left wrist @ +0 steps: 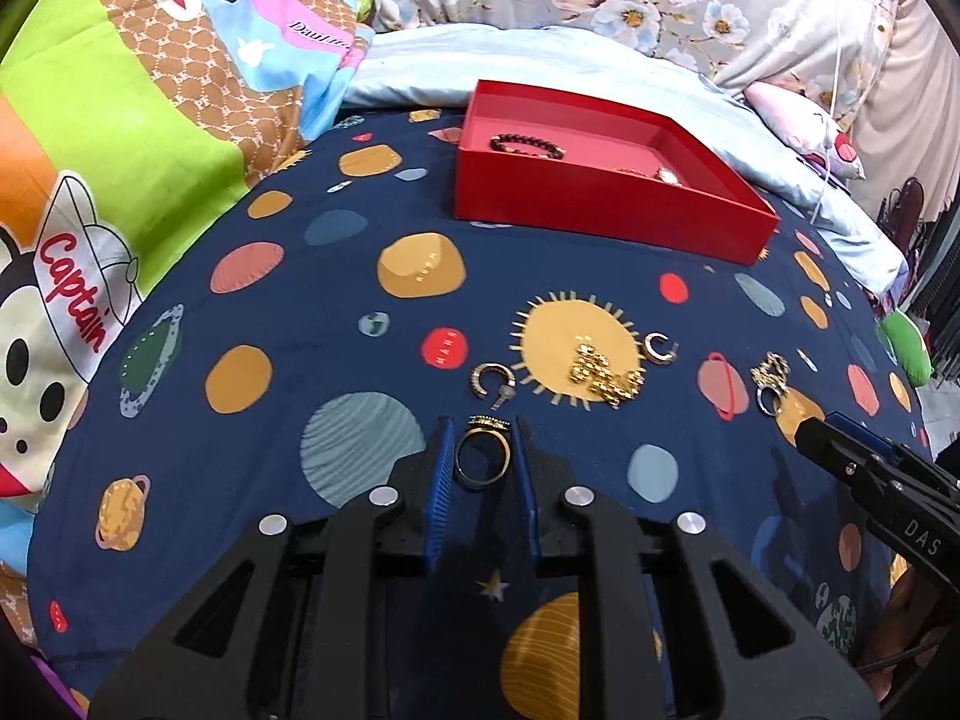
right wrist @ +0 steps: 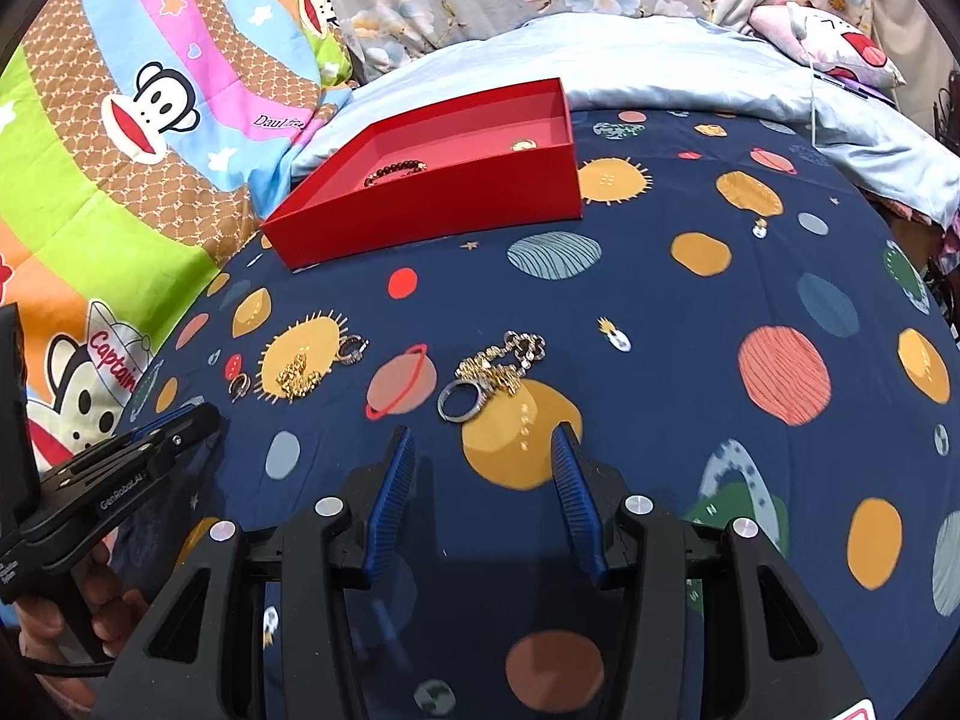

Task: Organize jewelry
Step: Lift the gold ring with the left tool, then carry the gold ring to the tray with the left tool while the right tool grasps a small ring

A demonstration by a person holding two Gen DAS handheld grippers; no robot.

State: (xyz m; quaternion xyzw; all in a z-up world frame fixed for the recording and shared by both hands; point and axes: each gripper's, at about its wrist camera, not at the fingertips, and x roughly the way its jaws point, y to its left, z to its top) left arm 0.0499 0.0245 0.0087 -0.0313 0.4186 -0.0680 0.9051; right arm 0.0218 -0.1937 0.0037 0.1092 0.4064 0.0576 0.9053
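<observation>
My left gripper [left wrist: 482,450] is shut on a gold ring [left wrist: 483,457], which stands upright between the blue pads just above the navy planet sheet. Just ahead of it lie a hoop earring [left wrist: 492,378], a heap of gold chain [left wrist: 606,375] and a second hoop [left wrist: 660,348]. My right gripper [right wrist: 483,435] is open with nothing between its fingers. It hovers close to a silver ring [right wrist: 462,399] tangled with a chain bracelet [right wrist: 504,363]. The red box [left wrist: 600,210] at the back holds a dark beaded bracelet [left wrist: 528,147] and a small gold piece [left wrist: 666,175].
A cartoon monkey blanket [left wrist: 120,150] rises at the left and a pale blue quilt [right wrist: 660,60] lies behind the box. A small charm [right wrist: 761,229] sits on the sheet to the far right. A hand [right wrist: 90,600] holds the left gripper at the lower left.
</observation>
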